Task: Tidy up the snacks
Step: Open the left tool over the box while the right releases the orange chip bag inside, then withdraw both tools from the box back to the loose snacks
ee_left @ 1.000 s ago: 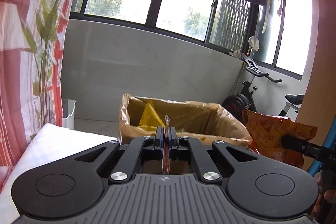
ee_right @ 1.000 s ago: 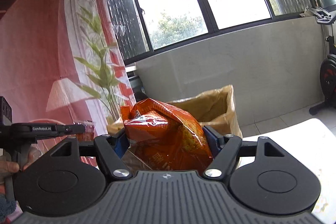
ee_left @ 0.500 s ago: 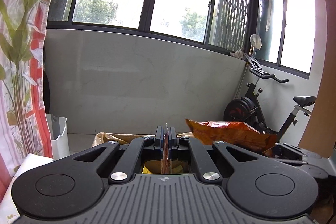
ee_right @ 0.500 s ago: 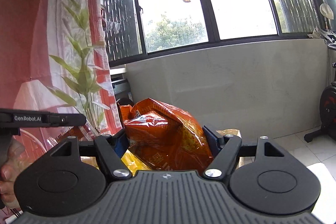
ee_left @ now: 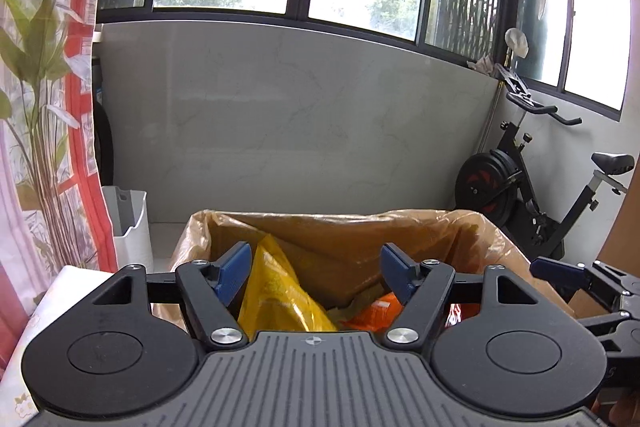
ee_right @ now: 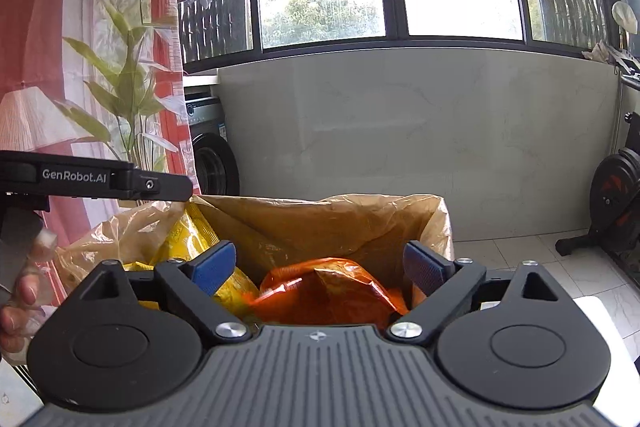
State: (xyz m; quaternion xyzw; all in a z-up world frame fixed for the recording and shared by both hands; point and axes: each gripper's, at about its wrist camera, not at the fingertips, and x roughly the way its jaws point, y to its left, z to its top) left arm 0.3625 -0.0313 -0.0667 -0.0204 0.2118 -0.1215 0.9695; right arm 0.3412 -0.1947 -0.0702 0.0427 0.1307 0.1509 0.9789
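The left tool (ee_left: 316, 269) hangs over the near rim of the lined cardboard box (ee_left: 472, 227), its blue pads (ee_left: 234, 265) wide apart after just opening, with nothing pressed between them. Seen through that gap, a yellow snack bag (ee_left: 276, 291) stands roughly upright inside the box, its long axis running from the box floor up to a pointed top corner that leans toward the left pad; whether it touches that pad cannot be told.

The right tool (ee_right: 320, 267) is likewise over the box (ee_right: 432, 219), its jaws also just opened and standing apart. The orange snack bag (ee_right: 332, 287) lies below and between its pads (ee_right: 214, 267) but is not gripped; it rests crumpled in the box with its long axis about crosswise, right of the yellow bag (ee_right: 192, 239).

The box's brownish plastic liner (ee_right: 132, 227) folds loosely over the rim. The back half of the box interior looks open above the bags. A white counter (ee_left: 60, 303) edge shows at the lower left of the left view, just beside the box.

Beyond, a white bin (ee_left: 128, 223) stands by a floral curtain (ee_left: 44, 107). An exercise bike (ee_left: 532, 187) sits at the right against the low grey wall (ee_left: 300, 127), well apart from the box.
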